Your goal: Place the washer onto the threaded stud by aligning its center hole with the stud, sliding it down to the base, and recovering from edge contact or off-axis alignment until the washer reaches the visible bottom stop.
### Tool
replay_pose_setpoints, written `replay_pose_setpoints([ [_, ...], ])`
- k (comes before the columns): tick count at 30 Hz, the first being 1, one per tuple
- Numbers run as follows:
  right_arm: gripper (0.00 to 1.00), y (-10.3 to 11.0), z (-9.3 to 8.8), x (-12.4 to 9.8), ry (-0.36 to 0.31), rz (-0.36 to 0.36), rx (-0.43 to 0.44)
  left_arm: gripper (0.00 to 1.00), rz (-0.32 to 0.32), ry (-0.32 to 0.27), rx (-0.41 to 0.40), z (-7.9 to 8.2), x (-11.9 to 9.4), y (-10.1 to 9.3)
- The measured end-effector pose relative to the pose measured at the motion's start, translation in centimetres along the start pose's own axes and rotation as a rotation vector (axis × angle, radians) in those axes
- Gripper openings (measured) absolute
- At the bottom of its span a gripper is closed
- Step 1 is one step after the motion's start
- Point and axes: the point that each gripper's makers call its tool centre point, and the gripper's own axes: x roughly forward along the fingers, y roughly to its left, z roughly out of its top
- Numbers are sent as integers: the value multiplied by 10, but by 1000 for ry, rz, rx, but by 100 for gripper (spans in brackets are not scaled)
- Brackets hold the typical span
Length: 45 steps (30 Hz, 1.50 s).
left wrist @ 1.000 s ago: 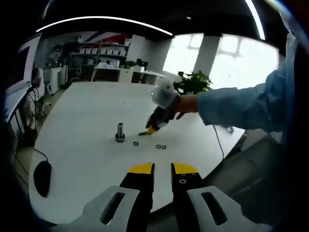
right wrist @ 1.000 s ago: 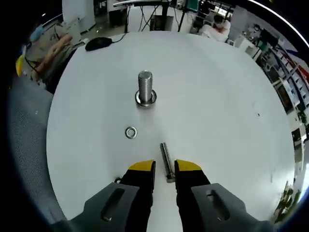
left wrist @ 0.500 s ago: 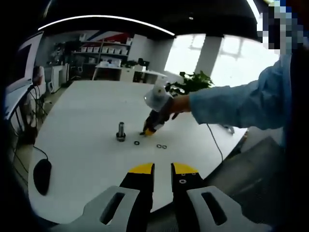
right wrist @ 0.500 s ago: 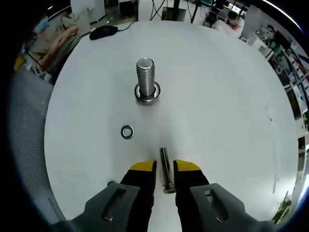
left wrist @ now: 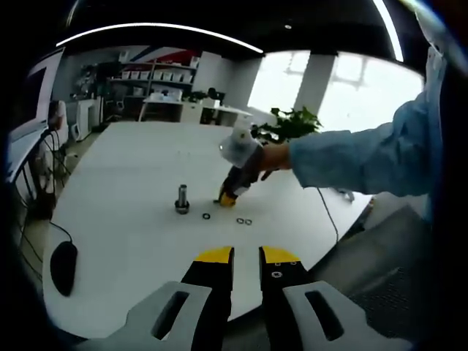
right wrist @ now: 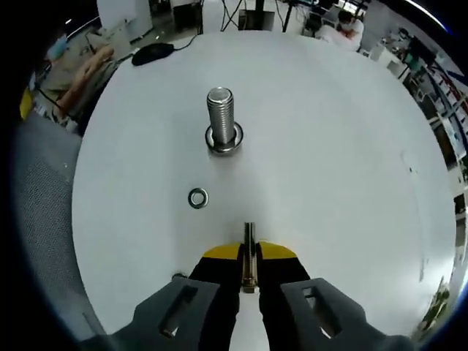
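Note:
A large threaded stud (right wrist: 220, 115) stands upright on the white table (right wrist: 329, 168) with a washer (right wrist: 224, 140) around its base. A loose washer (right wrist: 197, 197) lies nearer to me, left of my right gripper (right wrist: 249, 256). That gripper is down at the table and shut on a thin small bolt (right wrist: 249, 238) lying flat, pointing toward the stud. In the left gripper view the stud (left wrist: 181, 199) is small and distant, with the right gripper (left wrist: 226, 197) just right of it. My left gripper (left wrist: 246, 255) hovers over the near table edge, jaws slightly apart and holding nothing.
Two more washers (left wrist: 243, 221) and one single washer (left wrist: 206, 216) lie near the stud. A black mouse (left wrist: 63, 267) and its cable sit at the table's left edge. A person's blue sleeve (left wrist: 365, 157) reaches in from the right. Shelves and plants stand beyond.
My right gripper's jaws have closed onto the thin small bolt that lay between them. The left gripper has stayed in place.

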Motion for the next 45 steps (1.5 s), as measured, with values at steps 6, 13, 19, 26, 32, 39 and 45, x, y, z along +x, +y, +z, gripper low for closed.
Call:
replay_pose_setpoints([
  [6, 9, -1, -2, -11, -60, -32, 47, 11, -5, -1, 3, 0, 0, -1],
  [13, 9, -1, -8, -24, -170, -58, 185, 11, -8, -3, 7, 0, 0, 0],
  [19, 9, -2, -3, -35, -319, -70, 338, 11, -11, -3, 11, 0, 0, -1],
  [26, 9, 0, -8, -36, -367, -108, 355, 11, -10, -5, 10, 1, 0, 0],
  [32, 9, 3, -4, -35, -359, -122, 326, 11, -10, -6, 11, 1, 0, 0],
  [39, 9, 7, -5, -31, -347, -106, 310, 11, -10, -10, 10, 2, 0, 0],
  [45, 22, 8, -10, -32, -359, -127, 319, 11, -12, -15, 8, 2, 0, -1],
])
